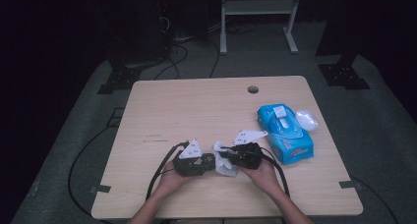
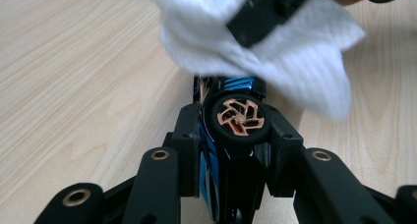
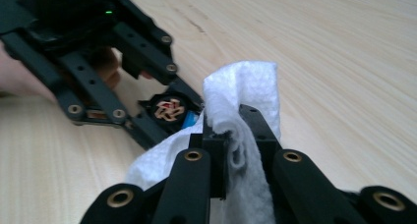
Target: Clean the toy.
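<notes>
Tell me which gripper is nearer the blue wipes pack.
Right. The right gripper, clamping a white wipe, sits just left of the pack; the left gripper, gripping a toy car, lies farther left.

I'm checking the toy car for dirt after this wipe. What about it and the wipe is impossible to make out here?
- Toy car: in the left gripper view the white wipe and the left gripper fingers cover most of its body.
- In the high view the car is too small and dark to make out.
- Right gripper view: the right gripper fingers hide the wipe's pinched part; the picture's bottom edge cuts its lower end.
</notes>
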Tool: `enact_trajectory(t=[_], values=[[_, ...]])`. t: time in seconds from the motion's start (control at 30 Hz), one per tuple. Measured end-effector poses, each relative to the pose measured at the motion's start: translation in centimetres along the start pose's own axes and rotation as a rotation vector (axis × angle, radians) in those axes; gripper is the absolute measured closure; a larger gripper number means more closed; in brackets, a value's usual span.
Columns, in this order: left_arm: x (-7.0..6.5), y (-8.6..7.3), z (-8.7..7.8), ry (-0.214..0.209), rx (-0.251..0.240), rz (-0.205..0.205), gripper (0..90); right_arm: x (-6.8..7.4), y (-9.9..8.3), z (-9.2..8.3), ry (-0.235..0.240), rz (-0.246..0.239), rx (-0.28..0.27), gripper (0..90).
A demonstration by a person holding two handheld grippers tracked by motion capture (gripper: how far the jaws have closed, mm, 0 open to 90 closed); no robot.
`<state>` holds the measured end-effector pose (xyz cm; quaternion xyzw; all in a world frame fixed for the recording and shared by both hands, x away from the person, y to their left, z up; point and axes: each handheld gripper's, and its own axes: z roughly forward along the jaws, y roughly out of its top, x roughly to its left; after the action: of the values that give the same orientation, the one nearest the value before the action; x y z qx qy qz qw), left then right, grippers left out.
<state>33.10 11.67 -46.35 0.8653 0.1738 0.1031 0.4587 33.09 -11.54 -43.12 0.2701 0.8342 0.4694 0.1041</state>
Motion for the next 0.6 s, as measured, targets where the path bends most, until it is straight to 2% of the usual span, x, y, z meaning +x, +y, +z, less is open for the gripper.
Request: enact_trajectory(t=[0.1, 0.23, 0.3, 0.4, 0.5, 0.53, 0.6], values=[[-0.1, 0.0, 0.1, 0.004, 0.001, 0.01, 64.8, 0.2, 0.1, 0.1, -0.014, 0.008, 0.002, 82.9], [-0.1, 0.0, 0.0, 0.004, 0.001, 0.005, 64.9, 1.5, 0.7, 1.3, 0.035, 0.006, -0.021, 83.1], [-0.1, 0.0, 0.0, 0.005, 0.003, 0.007, 65.0, 1.9, 0.9, 1.8, 0.075, 0.01, -0.023, 83.1], [-0.1, -0.1, -0.1, 0.007, 0.003, 0.009, 65.2, 2.0, 0.9, 1.8, 0.051, -0.019, -0.013, 83.1], [-0.1, -0.1, -0.2, 0.007, 0.005, 0.008, 65.2, 1.1, 0.6, 0.9, -0.014, -0.03, 0.001, 83.2], [-0.1, -0.1, -0.1, 0.007, 0.001, 0.01, 65.1, 0.8, 0.5, 0.7, -0.029, -0.019, 0.007, 83.2], [-0.1, 0.0, 0.0, 0.009, 0.002, 0.01, 65.1, 0.7, 0.3, 0.5, -0.023, 0.008, -0.001, 83.3]])
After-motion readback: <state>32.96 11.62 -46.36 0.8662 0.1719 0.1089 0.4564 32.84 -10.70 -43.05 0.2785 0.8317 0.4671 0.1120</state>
